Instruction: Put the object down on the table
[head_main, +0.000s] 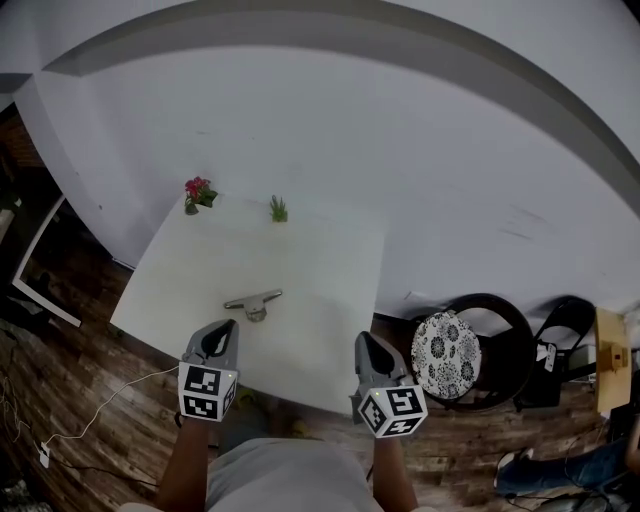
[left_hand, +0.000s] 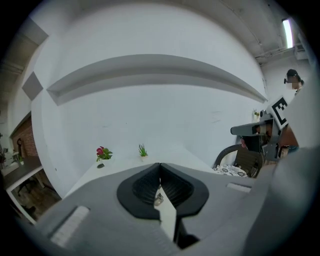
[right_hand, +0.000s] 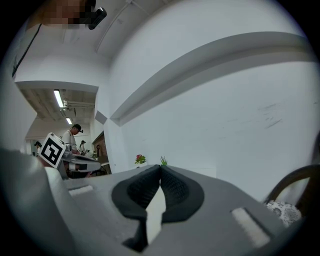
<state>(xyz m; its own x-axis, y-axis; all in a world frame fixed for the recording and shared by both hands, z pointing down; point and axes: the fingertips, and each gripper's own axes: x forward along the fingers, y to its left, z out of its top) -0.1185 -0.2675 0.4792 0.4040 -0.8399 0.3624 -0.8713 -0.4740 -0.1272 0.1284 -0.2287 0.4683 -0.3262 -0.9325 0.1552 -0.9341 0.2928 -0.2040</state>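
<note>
A small metal piece with a crossbar (head_main: 254, 302) lies on the white table (head_main: 320, 260), near its front edge. My left gripper (head_main: 228, 326) hovers just in front of and to the left of it, jaws shut and empty. In the left gripper view the jaws (left_hand: 160, 166) meet at their tips, and the metal piece (left_hand: 158, 199) shows through the slit below them. My right gripper (head_main: 362, 339) is at the table's front right corner, also shut with nothing in it; the right gripper view shows its jaws (right_hand: 160, 167) closed together.
A red flower pot (head_main: 198, 192) and a small green plant (head_main: 278, 209) stand at the table's far edge by the white wall. A chair with a patterned cushion (head_main: 447, 354) and a black chair (head_main: 560, 340) stand to the right. A white cable (head_main: 100, 410) runs over the wooden floor.
</note>
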